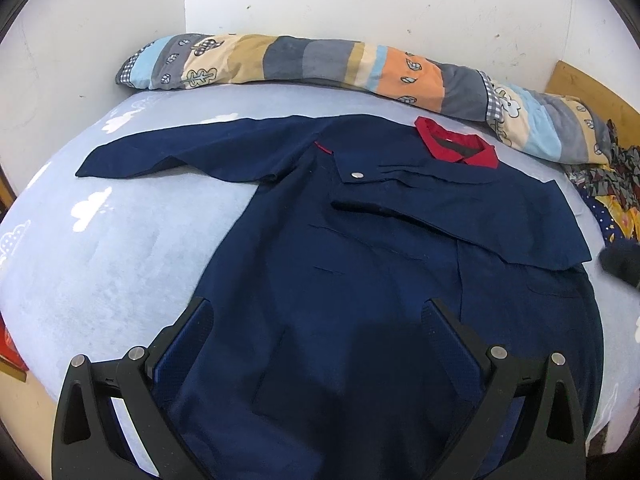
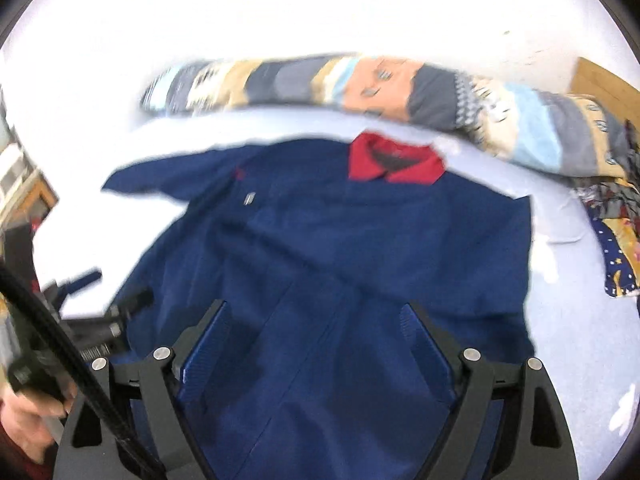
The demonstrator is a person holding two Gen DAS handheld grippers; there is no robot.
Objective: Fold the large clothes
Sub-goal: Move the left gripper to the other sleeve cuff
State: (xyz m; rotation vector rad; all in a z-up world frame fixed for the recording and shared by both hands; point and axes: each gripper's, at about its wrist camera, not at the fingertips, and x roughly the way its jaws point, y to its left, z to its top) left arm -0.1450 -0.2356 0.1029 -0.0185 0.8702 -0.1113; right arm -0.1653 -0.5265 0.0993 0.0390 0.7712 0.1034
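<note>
The left tongs [image 1: 318,312] are seen spread wide, with nothing pinched between the fingers, and are held just above the lower part of a dark blue shirt [image 1: 360,248]. The right tongs [image 2: 316,316] are likewise spread and empty, held over the same lower part of the shirt [image 2: 340,248]; this view is blurred.

The shirt is laid flat on a pale blue bed sheet [image 1: 120,248] printed with white clouds. Beyond the left tongs, the red collar [image 1: 456,144] is seen at the far end of the shirt. One sleeve [image 1: 168,152] is stretched out to the far left, while the other sleeve [image 1: 500,216] is folded across the chest, ahead and to the right of the tongs. A metal snap [image 1: 357,175] is seen on a chest flap.

Farther off, a striped patchwork quilt [image 1: 320,64] is rolled along the white wall [image 1: 360,0]. To the far right, a heap of patterned cloth [image 1: 616,184] is seen. In the right view, a hand [image 2: 28,420] is seen at the lower left.
</note>
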